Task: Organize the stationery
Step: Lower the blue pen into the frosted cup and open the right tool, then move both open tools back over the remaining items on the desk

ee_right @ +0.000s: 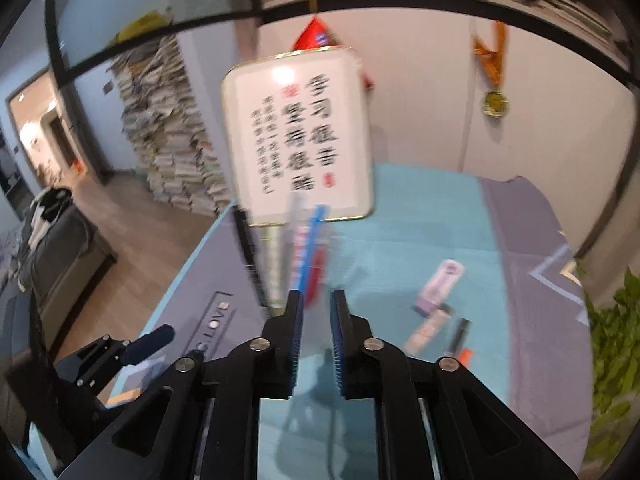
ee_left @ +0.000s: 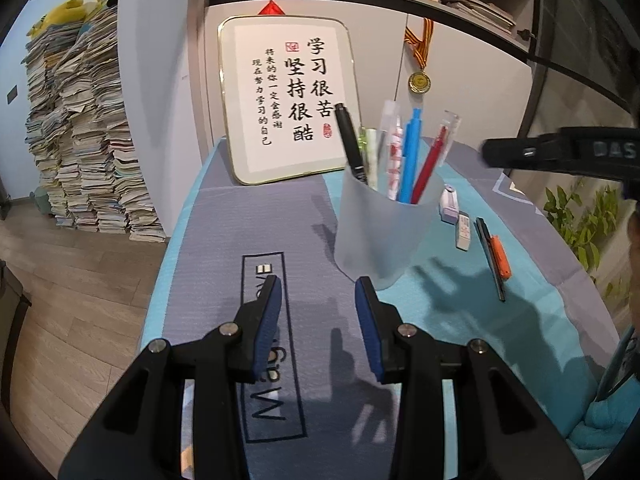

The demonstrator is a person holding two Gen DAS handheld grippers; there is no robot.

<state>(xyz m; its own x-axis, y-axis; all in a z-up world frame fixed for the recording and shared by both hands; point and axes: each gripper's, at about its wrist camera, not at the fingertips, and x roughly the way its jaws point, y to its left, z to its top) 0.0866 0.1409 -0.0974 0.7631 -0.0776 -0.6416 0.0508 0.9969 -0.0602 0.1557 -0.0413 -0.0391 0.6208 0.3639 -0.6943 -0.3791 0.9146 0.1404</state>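
- The left tongs (ee_left: pixel 318 288), low in the left wrist view, stand partly open with nothing between the blue pads; the right pad tip sits just beside the base of the frosted cup (ee_left: pixel 380 228), and whether it touches I cannot tell.
- The right tongs (ee_right: pixel 316 300), at the bottom centre of the right wrist view, have a narrow gap and grip nothing; only the cloth shows between the pads.
- The cup stands upright on the table (ee_left: pixel 240 240), centre right of the left view, holding a black pen (ee_left: pixel 352 140), a blue pen (ee_left: pixel 412 152), a red pen (ee_left: pixel 432 164) and some pale ones.
- Right of the cup lie a purple-and-white correction tape (ee_left: pixel 450 204), a white eraser (ee_left: pixel 464 232) and a dark strip with an orange cutter (ee_left: pixel 500 256) touching it.
- The table wears a blue and grey cloth; a framed calligraphy board (ee_left: pixel 288 100) leans at its far edge, and a medal (ee_left: pixel 419 80) hangs on the wall.
- A tall stack of papers (ee_left: pixel 80 140) rises at the left over a wooden floor.
- The left view is sharp; the right view is blurred, yet it alone shows the left tongs from the side at lower left and a doorway at far left.
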